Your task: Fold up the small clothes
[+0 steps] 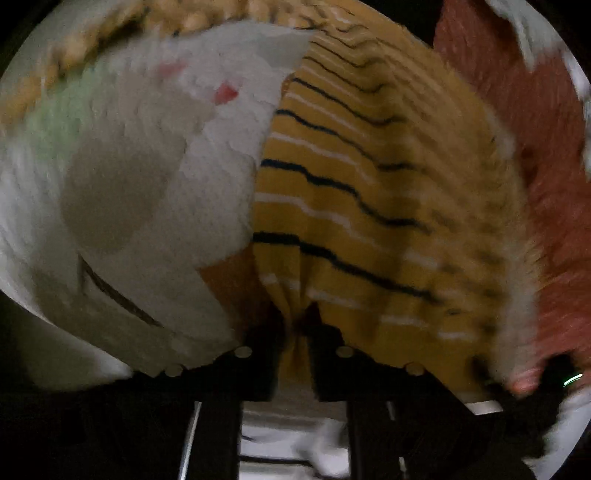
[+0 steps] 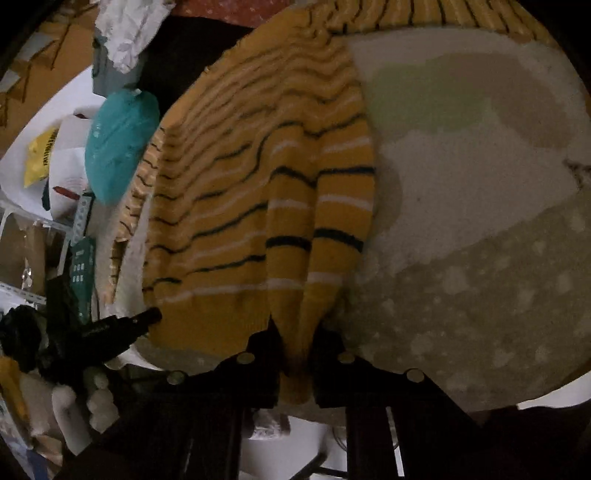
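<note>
A mustard-yellow knit sweater with dark and white stripes lies spread over a pale patterned mat. My left gripper is shut on a bunched fold of the sweater's hem. My right gripper is shut on another bunched part of the same hem of the sweater; the cloth rises from both jaws. The left gripper also shows in the right wrist view at the sweater's left corner. The left wrist view is blurred.
The pale mat has beige, green and speckled patches. A reddish cloth lies right of the sweater. A teal bundle, crumpled white cloth, boxes and shelving clutter the left side.
</note>
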Available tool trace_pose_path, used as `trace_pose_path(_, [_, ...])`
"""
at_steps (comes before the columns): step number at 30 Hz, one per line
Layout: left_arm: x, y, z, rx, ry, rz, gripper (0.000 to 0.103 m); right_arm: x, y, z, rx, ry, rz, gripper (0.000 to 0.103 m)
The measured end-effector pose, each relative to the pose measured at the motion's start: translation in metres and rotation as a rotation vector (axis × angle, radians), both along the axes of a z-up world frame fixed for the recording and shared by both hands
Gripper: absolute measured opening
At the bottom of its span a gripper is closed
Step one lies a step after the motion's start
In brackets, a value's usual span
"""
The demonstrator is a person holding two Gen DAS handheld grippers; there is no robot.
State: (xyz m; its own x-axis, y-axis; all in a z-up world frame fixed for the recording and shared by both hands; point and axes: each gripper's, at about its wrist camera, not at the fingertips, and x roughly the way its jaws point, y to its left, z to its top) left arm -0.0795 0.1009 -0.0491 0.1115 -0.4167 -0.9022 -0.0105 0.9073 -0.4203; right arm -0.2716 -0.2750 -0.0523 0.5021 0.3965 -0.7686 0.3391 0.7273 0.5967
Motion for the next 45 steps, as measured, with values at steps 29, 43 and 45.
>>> trace_pose_path(29, [-0.02, -0.015, 0.098, 0.143, -0.297, -0.063, 0.045, -0.04, -0.222, 0.03, 0.049, -0.049, -0.522, 0.048])
trace_pose_path(43, [0.091, -0.07, 0.069, 0.17, -0.32, -0.067, 0.045, 0.001, -0.369, -0.015, 0.012, -0.033, -1.035, 0.048])
trace_pose_path(45, [0.1, -0.066, 0.067, 0.17, -0.318, -0.048, 0.045, 0.008, -0.381, -0.012, -0.059, -0.005, -0.961, 0.006])
